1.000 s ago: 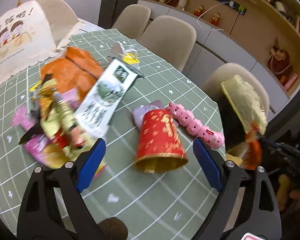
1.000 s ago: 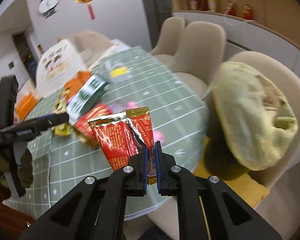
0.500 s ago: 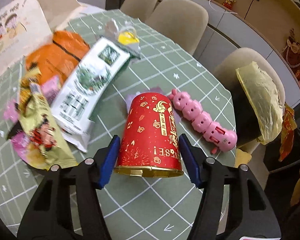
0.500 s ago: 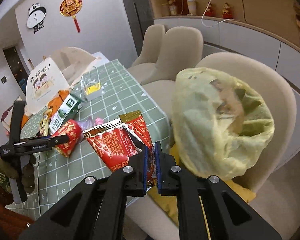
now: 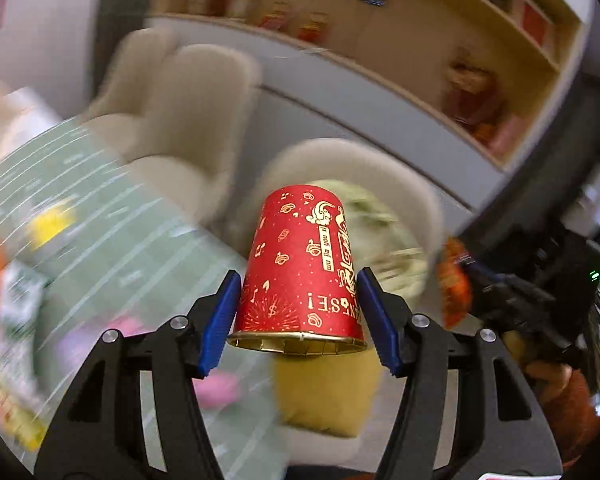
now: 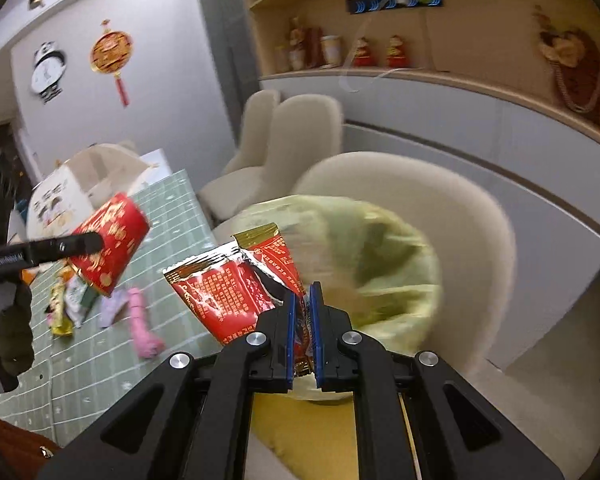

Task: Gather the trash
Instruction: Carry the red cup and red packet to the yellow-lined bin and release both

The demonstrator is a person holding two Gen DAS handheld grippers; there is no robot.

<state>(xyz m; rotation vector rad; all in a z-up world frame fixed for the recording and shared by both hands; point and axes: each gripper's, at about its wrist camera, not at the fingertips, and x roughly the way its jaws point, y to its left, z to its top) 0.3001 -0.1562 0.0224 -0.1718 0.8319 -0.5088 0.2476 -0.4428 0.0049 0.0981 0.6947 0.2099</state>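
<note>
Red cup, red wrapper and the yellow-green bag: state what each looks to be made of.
Red cup: likely coated paper, matte red with gold print; its rolled gold rim looks creased.

Red wrapper: probably foil-lined plastic film; the torn edge shows shiny silver and the surface crinkles.

Yellow-green bag: thin, translucent plastic by the look of it, draped in soft folds over a bin on the chair.

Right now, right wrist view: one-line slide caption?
Right tongs shut on a torn red wrapper before the yellow-green trash bag; left tongs carry a red cup.
</note>
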